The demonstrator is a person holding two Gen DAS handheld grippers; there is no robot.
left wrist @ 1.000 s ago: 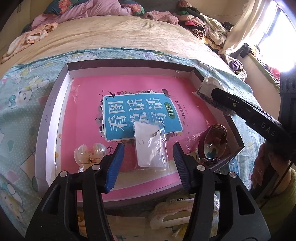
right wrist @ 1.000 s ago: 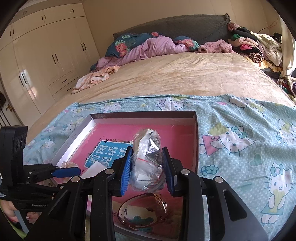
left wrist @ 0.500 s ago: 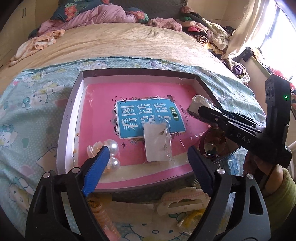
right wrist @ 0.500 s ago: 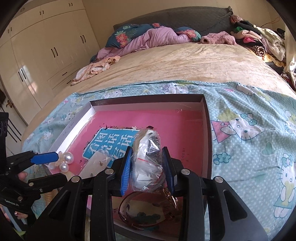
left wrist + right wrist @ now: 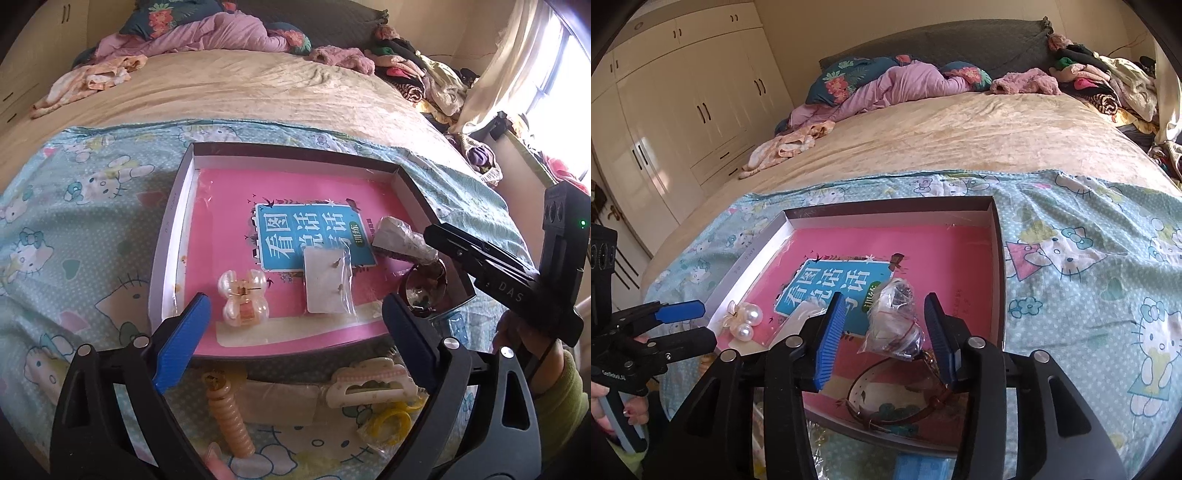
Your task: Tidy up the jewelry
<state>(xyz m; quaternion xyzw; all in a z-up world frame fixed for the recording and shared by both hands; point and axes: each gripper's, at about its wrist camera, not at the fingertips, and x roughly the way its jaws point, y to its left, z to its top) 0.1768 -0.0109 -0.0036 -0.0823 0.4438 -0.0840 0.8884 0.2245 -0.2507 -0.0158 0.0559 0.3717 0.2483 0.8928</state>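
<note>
Sorting into box [image 5: 173, 229] underway: pearl clip [image 5: 242, 297], earring card [image 5: 327, 284] and bracelet [image 5: 886, 398] already lie inside. Right tongs [image 5: 886, 332] spread wide around crinkly plastic bag [image 5: 894, 321], apparently resting on pink liner w/ no pad contact, likely just released. Left tongs [image 5: 295, 332] wide, empty, near box's front edge. Next: prob. grab spiral hair tie [image 5: 229, 417] or cream claw clip [image 5: 369, 384] on bedsheet outside box; needs low approach.
</note>
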